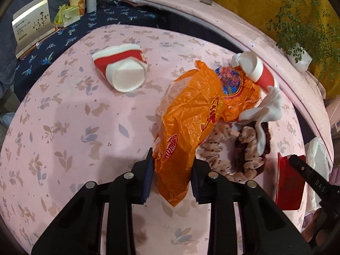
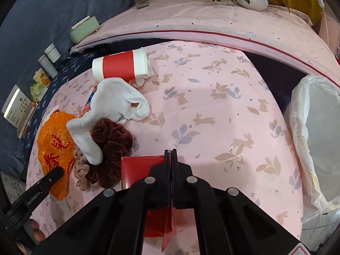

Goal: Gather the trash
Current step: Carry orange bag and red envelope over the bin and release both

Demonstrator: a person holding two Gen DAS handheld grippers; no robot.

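Pinching an orange wrapper [image 1: 187,114], left gripper [image 1: 172,170]; right gripper [image 2: 170,155] clamps red envelope [image 2: 140,165].

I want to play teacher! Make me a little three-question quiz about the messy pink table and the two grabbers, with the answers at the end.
1. True or false: the left gripper is closed on the orange plastic wrapper.
2. What is the right gripper pinching? A) white sock B) red paper envelope C) scrunchie
3. Fill in: the bin at the table's right edge is lined with a ____ bag.

Key:
1. True. Its pads press the wrapper's lower end.
2. B. The jaws are shut on the red paper envelope; the white sock and dark red scrunchie lie untouched.
3. White plastic.
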